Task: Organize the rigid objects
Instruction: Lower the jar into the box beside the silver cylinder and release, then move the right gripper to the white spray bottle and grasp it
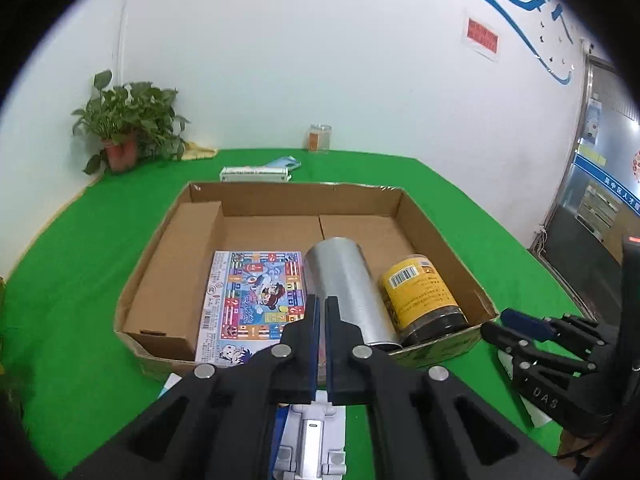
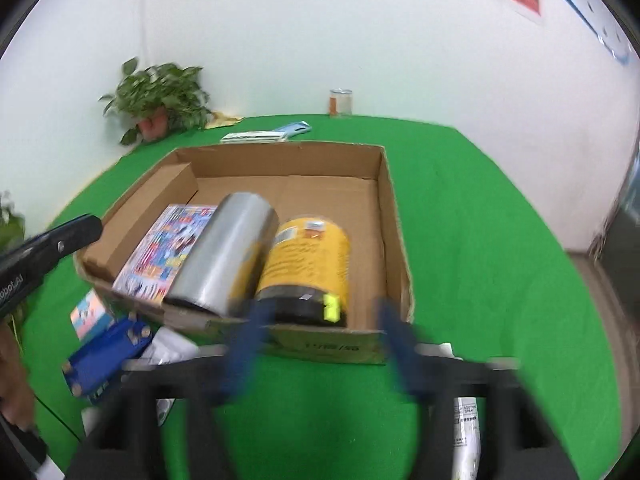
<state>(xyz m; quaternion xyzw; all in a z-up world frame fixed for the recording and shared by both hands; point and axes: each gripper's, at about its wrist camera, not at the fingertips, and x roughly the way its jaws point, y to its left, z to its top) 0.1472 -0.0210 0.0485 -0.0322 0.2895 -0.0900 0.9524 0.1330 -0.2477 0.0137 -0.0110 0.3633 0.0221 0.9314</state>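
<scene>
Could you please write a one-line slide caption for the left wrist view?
Shut left gripper above a cardboard box holding a silver can, yellow jar and game box.

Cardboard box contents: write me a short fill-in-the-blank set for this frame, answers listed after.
1. Inside the cardboard box, the silver cylinder lies between the colourful game box and the ____ jar.
2. The table is covered with a ____ cloth.
3. In the far left corner stands a potted ____.
4. The left gripper holds ____.

Answers: yellow; green; plant; nothing
</scene>
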